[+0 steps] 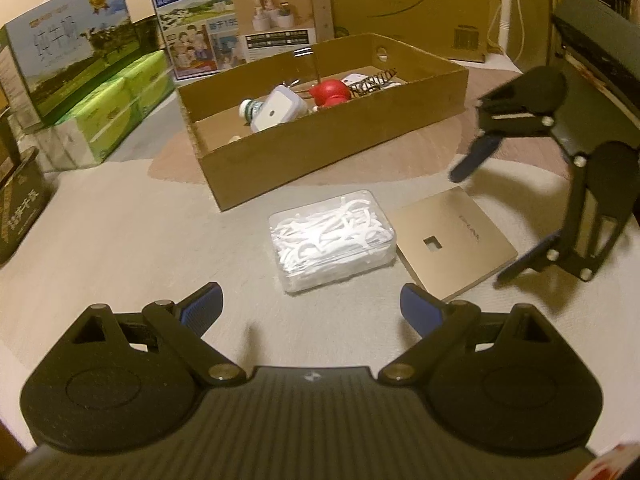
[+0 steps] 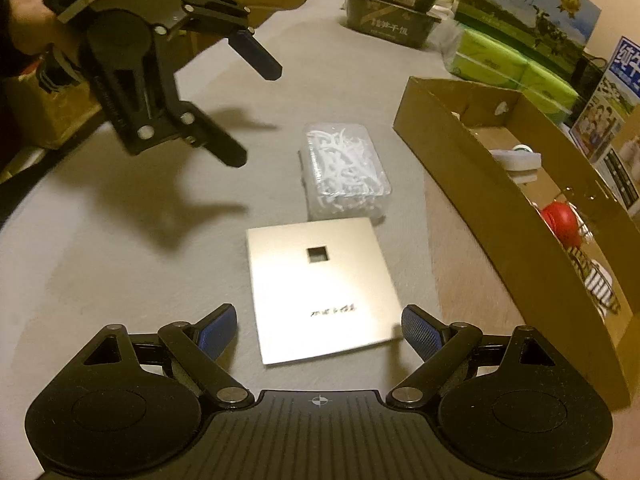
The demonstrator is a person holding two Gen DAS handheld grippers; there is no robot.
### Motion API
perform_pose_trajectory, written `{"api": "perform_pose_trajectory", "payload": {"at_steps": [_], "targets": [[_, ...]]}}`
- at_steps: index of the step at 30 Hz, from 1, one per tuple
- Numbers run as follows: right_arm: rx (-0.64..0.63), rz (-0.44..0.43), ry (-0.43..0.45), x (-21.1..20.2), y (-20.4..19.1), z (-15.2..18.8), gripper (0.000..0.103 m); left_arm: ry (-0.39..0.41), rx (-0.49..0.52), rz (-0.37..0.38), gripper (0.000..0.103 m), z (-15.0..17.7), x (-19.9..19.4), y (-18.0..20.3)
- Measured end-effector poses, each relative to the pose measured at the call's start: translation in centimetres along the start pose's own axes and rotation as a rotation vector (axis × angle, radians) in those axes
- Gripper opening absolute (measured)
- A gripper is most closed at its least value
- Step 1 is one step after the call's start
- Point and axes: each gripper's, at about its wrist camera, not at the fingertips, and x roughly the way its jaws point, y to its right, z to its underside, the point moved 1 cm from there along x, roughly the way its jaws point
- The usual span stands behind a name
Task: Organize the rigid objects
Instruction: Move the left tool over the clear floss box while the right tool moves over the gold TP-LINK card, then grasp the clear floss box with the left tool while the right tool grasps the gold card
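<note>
A clear plastic case of white floss picks [image 1: 332, 240] [image 2: 344, 168] lies on the grey tabletop. Beside it lies a flat gold square plate [image 1: 452, 240] [image 2: 320, 288] with a small square hole. Behind both stands an open cardboard box [image 1: 320, 160] [image 2: 500, 232] holding a white square device [image 1: 276, 110], a red round object [image 1: 332, 94], a bottle and a wire piece. My left gripper [image 1: 312, 304] [image 2: 256, 116] hovers open just short of the floss case. My right gripper [image 2: 318, 320] [image 1: 484, 224] is open, its fingers straddling the near edge of the gold plate without touching it.
Milk cartons [image 1: 68, 64] and green tissue packs [image 1: 120, 112] line the back left. Dark tins [image 2: 392, 20] are stacked at the table's far end. A large cardboard carton [image 1: 412, 4] stands behind the open box. A person's hand [image 2: 28, 28] holds the left gripper.
</note>
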Motion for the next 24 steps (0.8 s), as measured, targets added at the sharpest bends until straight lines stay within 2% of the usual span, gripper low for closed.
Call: {"api": "perform_pose_trajectory", "payload": {"at_steps": [8,15,17,24], "targets": [[-0.013,-0.067,-0.047,2.4,2.0,-1.3,0.097,-0.016,0.04,0.027,0.094,-0.1,1.3,-0.3],[0.014,-0.124,-0.08,3.2,3.0,-1.9,0.096,-0.025,0.089,0.044,0.094,-0.3,2.0,-0.3],[0.017,-0.126,-0.078,3.1,3.1,-2.0,0.088,-0.029,0.103,0.05,0.094,-0.5,2.2,-0.3],[0.076,-0.027,-0.095,2.1,3.3,-1.3,0.086,-0.029,0.073,0.059,0.095,-1.6,3.2,-0.1]]}}
